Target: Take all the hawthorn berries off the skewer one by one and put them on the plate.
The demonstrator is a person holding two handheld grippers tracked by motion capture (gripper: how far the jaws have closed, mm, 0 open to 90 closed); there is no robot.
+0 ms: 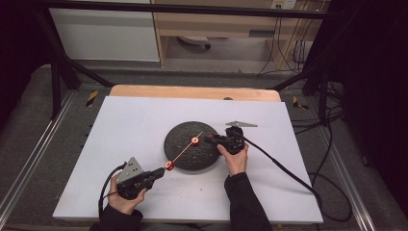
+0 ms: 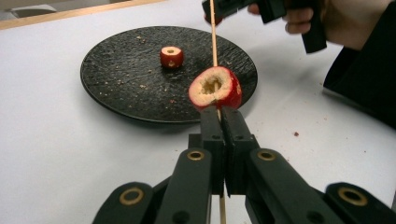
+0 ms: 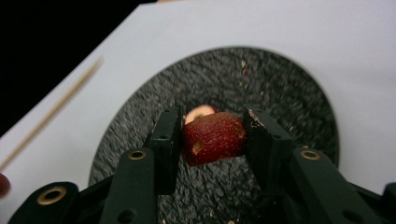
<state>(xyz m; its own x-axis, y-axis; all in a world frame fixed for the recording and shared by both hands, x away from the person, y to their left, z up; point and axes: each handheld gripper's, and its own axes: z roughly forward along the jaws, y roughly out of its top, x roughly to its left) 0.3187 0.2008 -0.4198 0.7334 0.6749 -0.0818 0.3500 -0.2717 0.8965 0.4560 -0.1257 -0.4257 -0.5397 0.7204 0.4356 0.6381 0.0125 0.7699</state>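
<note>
Left gripper (image 2: 219,122) clamps my skewer (image 2: 214,35) just below one threaded fruit piece (image 2: 215,87); right gripper (image 3: 212,135) pinches another piece (image 3: 214,137) over the plate (image 3: 289,98) mid-frame. Squeezing harder could crush it, or a misaimed tip could split it.

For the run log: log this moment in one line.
left gripper: shut on thin wooden skewer | right gripper: shut on red hollowed fruit piece | over round black plate

skewer (image 3: 51,113) blurred, plate (image 3: 299,88) soft-focused behind jaws
</note>
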